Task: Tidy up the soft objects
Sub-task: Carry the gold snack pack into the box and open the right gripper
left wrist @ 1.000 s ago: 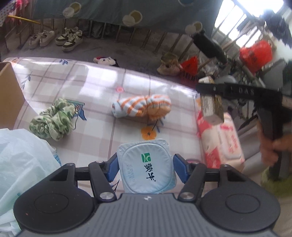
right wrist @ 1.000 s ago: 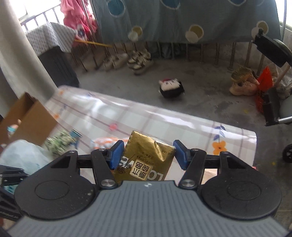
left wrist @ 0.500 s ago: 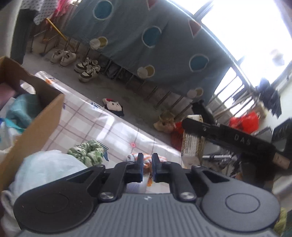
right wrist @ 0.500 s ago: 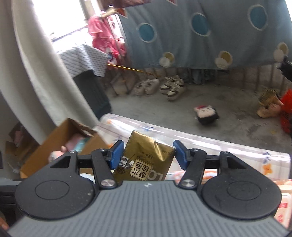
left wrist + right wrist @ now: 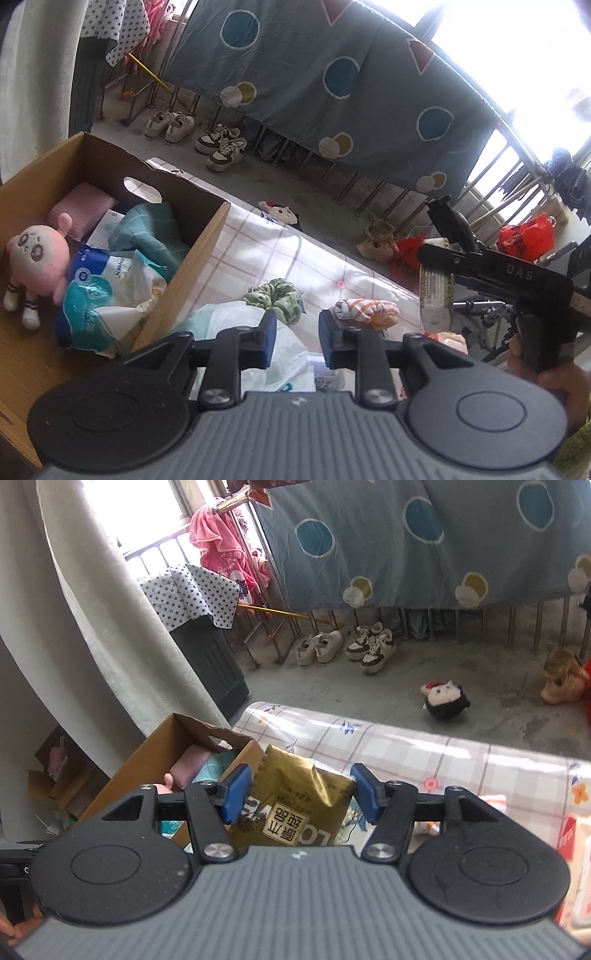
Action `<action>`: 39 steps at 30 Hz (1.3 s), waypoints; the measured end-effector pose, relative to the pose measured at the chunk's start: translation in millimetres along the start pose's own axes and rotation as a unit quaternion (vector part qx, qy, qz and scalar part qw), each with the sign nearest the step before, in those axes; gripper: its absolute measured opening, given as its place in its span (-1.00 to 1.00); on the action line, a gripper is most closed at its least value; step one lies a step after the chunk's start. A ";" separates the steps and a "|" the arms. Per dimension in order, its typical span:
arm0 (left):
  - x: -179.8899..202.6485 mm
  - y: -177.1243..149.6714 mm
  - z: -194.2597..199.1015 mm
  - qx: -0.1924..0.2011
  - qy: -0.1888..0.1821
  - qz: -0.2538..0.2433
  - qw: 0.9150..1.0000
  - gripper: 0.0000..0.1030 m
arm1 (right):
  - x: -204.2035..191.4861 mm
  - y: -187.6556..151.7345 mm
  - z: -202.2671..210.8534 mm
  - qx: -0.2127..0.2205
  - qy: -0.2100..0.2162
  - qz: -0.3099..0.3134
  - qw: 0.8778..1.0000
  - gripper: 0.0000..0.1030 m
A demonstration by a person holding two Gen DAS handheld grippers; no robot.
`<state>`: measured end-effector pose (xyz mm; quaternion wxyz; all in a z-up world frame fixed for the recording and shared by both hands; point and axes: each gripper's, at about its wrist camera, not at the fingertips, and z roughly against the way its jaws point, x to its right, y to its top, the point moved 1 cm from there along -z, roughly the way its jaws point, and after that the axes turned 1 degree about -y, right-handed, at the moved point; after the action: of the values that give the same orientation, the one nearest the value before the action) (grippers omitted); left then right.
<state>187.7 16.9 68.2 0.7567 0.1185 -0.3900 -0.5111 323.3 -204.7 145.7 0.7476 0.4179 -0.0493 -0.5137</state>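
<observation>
While our right gripper (image 5: 301, 788) is clamping the gold pouch (image 5: 295, 805) above the table's (image 5: 258, 251) box-side edge, our left gripper (image 5: 295, 338) is opening, nothing between its jaws.

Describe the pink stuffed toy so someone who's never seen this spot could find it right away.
Start at the open cardboard box beside the checked tablecloth. The pink plush doll lies inside near its left wall. It alone has a face, round ears and striped socks; its neighbours are cloths and packets.
</observation>
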 end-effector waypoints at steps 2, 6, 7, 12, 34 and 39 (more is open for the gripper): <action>-0.4 0.1 -0.1 -0.001 0.003 -0.010 1.000 -0.40 | 7.3 -5.9 -2.1 -0.007 0.007 -0.010 1.000 0.14; 4.6 -2.3 -7.1 -0.012 0.010 -0.032 0.999 -0.27 | 16.7 -14.6 -7.2 -0.014 0.003 -0.012 1.000 0.14; 6.2 -3.0 -9.8 -0.017 0.010 -0.038 0.999 -0.26 | 20.9 -16.4 -9.5 -0.015 0.002 -0.015 1.000 0.14; 18.1 0.8 -31.6 -0.034 0.023 -0.070 0.997 -0.22 | 47.7 -26.6 -14.6 -0.016 0.009 -0.045 0.999 0.14; -130.6 27.4 132.3 0.088 0.154 0.006 0.984 0.70 | -168.4 -15.8 -133.7 -0.159 0.212 -0.009 0.964 0.14; -179.6 20.0 165.1 0.120 0.212 0.034 0.969 0.77 | -267.3 -55.9 -221.8 -0.259 0.216 -0.003 0.941 0.14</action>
<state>52.7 217.6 105.7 0.8192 0.3012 -0.2829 -0.3978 269.4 132.1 59.8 0.8209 0.3112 0.2495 -0.4087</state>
